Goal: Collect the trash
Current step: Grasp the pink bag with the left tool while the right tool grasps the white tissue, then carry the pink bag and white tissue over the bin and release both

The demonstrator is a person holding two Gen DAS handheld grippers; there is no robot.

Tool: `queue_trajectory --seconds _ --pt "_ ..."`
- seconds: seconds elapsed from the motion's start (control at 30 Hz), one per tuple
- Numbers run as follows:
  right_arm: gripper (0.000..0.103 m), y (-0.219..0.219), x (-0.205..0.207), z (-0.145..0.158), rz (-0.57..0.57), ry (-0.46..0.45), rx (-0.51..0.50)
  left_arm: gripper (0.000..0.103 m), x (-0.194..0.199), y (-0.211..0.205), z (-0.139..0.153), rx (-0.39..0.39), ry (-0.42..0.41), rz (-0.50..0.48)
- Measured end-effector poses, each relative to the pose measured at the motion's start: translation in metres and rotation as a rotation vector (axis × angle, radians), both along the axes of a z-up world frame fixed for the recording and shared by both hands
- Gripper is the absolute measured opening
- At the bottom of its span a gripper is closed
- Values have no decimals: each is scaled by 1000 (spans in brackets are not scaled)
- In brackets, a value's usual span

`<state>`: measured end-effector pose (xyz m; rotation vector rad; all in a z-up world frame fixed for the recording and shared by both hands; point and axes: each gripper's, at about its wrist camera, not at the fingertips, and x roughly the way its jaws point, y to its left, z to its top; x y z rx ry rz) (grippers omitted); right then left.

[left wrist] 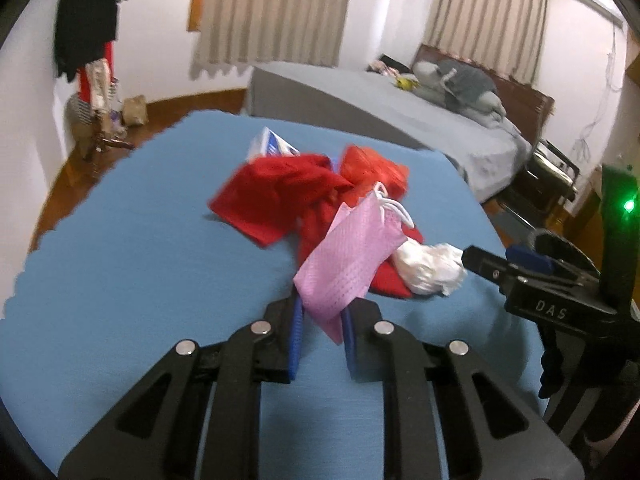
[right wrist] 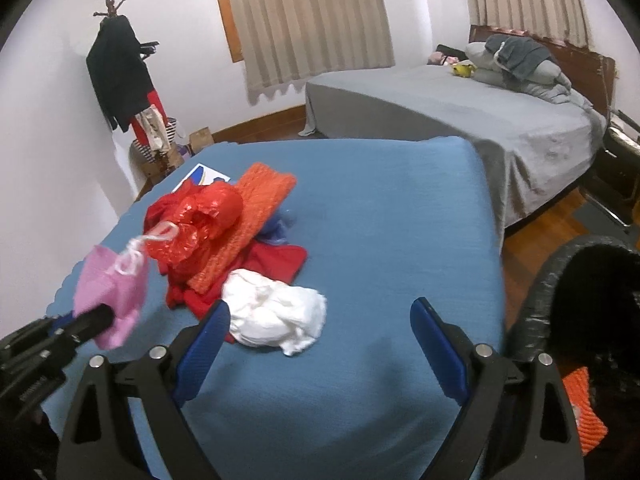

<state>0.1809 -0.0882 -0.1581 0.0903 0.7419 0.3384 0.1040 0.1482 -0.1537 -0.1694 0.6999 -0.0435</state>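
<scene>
We are reading "DAS" on the right gripper [left wrist: 466,258], whose fingers are standing wide apart just beside the white crumpled paper [right wrist: 276,316]. Our left gripper [left wrist: 320,320] is clenching the pink mask [left wrist: 348,260] above the blue surface [right wrist: 380,220]. Beyond: grey bed [right wrist: 460,108], beige curtains [right wrist: 308,20], black-lined bin [right wrist: 568,300].

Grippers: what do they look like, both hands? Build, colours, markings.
Both match: black angular linkage arms with silver round pivot pins, and blue ribbed pads on the fingers. The left gripper fills its own view; the right gripper likewise. From the left wrist view, the right unit's body reads "DAS" in pale letters, with a green LED behind.
</scene>
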Motion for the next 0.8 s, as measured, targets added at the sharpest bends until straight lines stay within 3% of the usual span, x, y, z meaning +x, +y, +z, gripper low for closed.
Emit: queue_trajectory --seconds 0.27,0.53,0.8 --pt "88 29 12 -18 51 45 -25 16 7 10 6 -1 -7 64" --pt "45 27 14 -27 111 100 -2 16 6 9 2 4 -13 52" --pt "38 10 1 -9 116 55 28 16 2 0 10 20 -41 32"
